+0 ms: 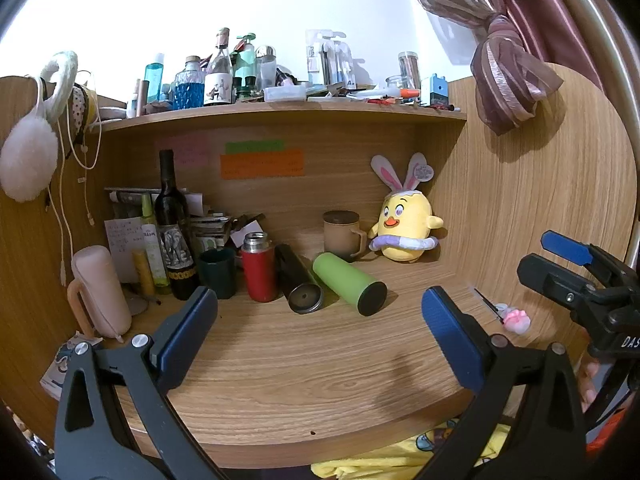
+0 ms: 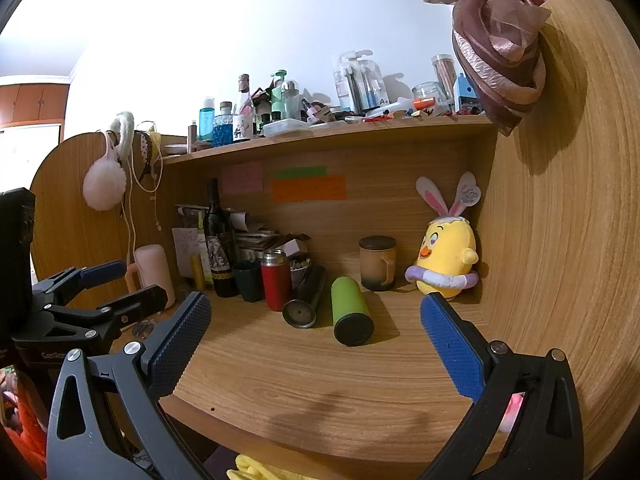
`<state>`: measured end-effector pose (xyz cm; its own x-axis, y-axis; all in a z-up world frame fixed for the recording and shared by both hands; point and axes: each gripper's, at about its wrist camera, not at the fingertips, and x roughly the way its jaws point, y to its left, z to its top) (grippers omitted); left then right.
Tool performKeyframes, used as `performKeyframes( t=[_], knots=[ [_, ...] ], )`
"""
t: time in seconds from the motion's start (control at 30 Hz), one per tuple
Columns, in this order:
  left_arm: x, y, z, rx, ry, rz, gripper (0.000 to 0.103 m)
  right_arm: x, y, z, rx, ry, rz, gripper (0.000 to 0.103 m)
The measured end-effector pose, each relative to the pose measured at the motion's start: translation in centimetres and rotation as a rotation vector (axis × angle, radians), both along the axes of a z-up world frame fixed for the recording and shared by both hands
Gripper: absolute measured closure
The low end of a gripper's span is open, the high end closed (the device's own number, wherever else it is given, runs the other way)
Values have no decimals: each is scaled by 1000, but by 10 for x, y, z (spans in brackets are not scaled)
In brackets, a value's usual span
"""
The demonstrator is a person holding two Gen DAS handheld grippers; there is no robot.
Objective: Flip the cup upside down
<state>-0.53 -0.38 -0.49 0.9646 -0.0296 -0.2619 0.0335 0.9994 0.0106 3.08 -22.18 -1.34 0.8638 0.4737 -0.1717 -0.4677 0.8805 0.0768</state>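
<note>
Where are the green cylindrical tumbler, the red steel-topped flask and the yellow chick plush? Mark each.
green cylindrical tumbler [image 2: 349, 307]: right wrist view, side wall.
red steel-topped flask [image 1: 259, 276]: left wrist view, red body.
yellow chick plush [image 2: 448, 256]: right wrist view, belly.

Domestic bedroom or dormitory study nook. Wood-grain desk [image 1: 320, 360] with side panels and an upper shelf [image 1: 280, 110] crowded with toiletry bottles, jars and stationery. Sticky notes [image 1: 262, 163] on the back panel. Yellow chick plush toy [image 1: 406, 226] with rabbit ears in the back right corner. Wine bottle [image 1: 172, 224], flasks and mugs along the back edge. Fluffy earmuffs [image 1: 30, 160] and cables hung on the left panel. Tied pink curtain [image 1: 508, 68] at upper right.
</note>
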Motion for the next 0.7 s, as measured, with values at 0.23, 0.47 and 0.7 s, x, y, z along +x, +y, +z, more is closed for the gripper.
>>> performKeyframes(
  t=[0.23, 0.47, 0.7],
  knots=[
    [-3, 0, 1, 7, -7, 0, 0, -2, 1, -1, 1, 1, -1, 0],
    [-3, 0, 1, 8, -7, 1, 0, 0, 1, 0, -2, 1, -1, 0],
    [-3, -2, 1, 5, 0, -5, 0, -2, 2, -1, -4, 3, -3, 0]
  ],
)
